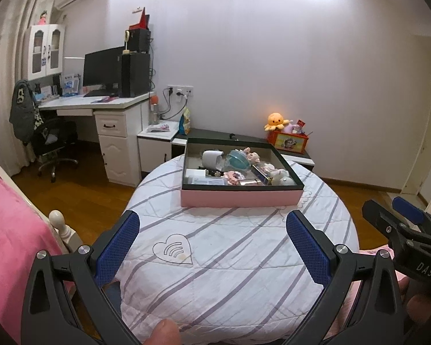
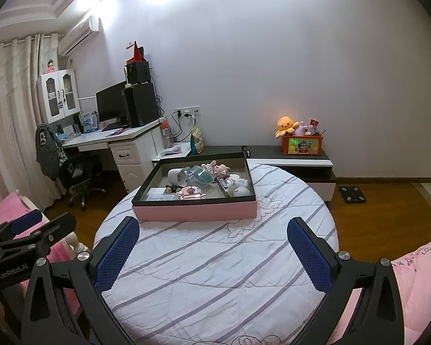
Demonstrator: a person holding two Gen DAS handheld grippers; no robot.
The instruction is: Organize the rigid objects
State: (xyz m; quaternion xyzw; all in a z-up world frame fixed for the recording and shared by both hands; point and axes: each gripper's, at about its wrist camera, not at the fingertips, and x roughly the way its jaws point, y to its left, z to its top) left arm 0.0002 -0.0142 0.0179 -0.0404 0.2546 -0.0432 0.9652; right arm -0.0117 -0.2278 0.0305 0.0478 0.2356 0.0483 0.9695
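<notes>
A shallow pink box [image 1: 241, 197] with a dark rim sits at the far end of a striped white quilt [image 1: 221, 258]; it also shows in the right wrist view [image 2: 195, 211]. Inside lie a white cup [image 1: 212, 159], a teal round item [image 1: 238, 159], a small pink doll [image 1: 251, 155], white figurines [image 1: 281, 176] and small flat packs. My left gripper [image 1: 212, 233] is open and empty, well short of the box. My right gripper [image 2: 212, 238] is open and empty too, and shows at the left view's right edge [image 1: 402, 221].
A pink blanket [image 1: 11, 230] lies at the left and a pink quilt [image 2: 422, 281] at the right. Behind the bed are a white desk [image 1: 100, 106] with monitor, an office chair [image 1: 54, 141], and a low cabinet [image 2: 301, 158] with an orange plush and toy box.
</notes>
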